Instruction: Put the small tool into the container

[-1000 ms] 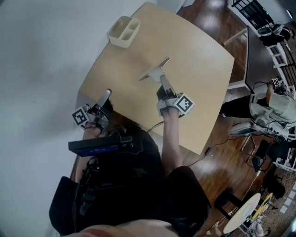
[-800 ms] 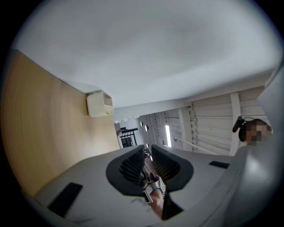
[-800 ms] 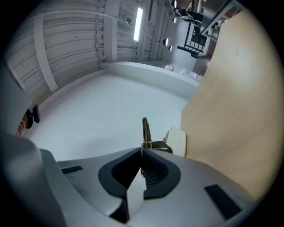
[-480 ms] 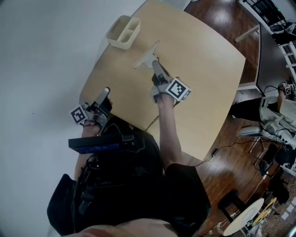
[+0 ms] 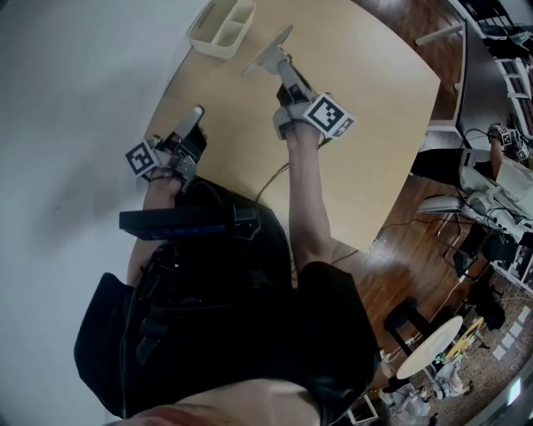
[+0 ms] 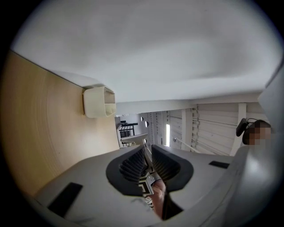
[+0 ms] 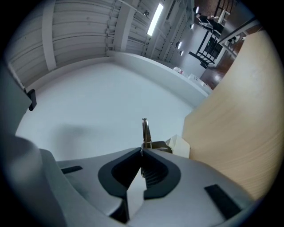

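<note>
The light wooden tabletop (image 5: 375, 100) lay open at 3 o'clock of the right gripper (image 5: 268, 55). At its 10 o'clock stood the cream divided plastic container (image 5: 221, 25), hemmed in by the white wall (image 5: 75, 100) at 9 o'clock.

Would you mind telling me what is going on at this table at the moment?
A person holds a two-jaw gripper in each hand over a wooden table. The right gripper is shut on a small metal tool and is reaching towards the cream compartmented container at the table's far corner; the tool is not in it yet. The left gripper is near the table's near edge, close to the person, with its jaws together and nothing between them.
</note>
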### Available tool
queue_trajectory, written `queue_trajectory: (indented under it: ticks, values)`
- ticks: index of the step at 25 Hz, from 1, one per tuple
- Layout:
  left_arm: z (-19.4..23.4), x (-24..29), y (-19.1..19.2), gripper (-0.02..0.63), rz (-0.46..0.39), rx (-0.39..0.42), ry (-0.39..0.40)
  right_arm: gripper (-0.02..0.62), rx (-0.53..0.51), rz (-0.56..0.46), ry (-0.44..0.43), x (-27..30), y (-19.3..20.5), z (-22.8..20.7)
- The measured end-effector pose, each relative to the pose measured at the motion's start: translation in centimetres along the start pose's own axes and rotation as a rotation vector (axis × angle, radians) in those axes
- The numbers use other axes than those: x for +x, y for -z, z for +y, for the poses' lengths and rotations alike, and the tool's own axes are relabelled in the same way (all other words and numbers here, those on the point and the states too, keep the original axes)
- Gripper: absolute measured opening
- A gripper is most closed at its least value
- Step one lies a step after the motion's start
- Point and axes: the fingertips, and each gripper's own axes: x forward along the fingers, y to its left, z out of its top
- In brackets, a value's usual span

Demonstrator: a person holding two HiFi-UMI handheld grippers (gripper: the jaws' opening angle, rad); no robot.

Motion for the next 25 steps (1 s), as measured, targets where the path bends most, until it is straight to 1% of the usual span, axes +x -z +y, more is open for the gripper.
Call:
queue_trajectory:
  ticks: [2, 6, 12, 15, 18, 22, 25]
  values:
    - [-0.3, 0.6, -1.0, 0.04, 0.012, -0.014, 0.033, -0.008, -0.023, -0.016, 0.006, 1.3, -0.4, 0.7]
    - [0.0, 0.4, -0.4, 0.04, 0.033, -0.054, 0.078, -0.008, -0.063, -0.015, 0.036, 1.6, 0.5, 1.4]
    - [1.2, 0.2, 0.6, 0.04, 0.09, -0.123, 0.113, -0.008, -0.125, -0.003, 0.108, 2.0, 2.5, 1.7]
    - [1.2, 0.3, 0.9, 0.04, 0.109, -0.143, 0.119, -0.008, -0.144, 0.006, 0.135, 2.5, 3.0, 1.8]
    - [1.4, 0.4, 1.2, 0.04, 0.094, -0.149, 0.121, -0.008, -0.149, 0.017, 0.139, 2.9, 3.0, 1.1]
    - [2.1, -0.1, 0.3, 0.04, 0.036, -0.135, 0.1, -0.008, -0.143, 0.025, 0.122, 4.7, 2.6, -0.1]
    - [2.1, -0.3, 0.2, 0.04, 0.006, -0.126, 0.091, -0.008, -0.179, 0.033, 0.123, 6.4, 1.5, -1.2]
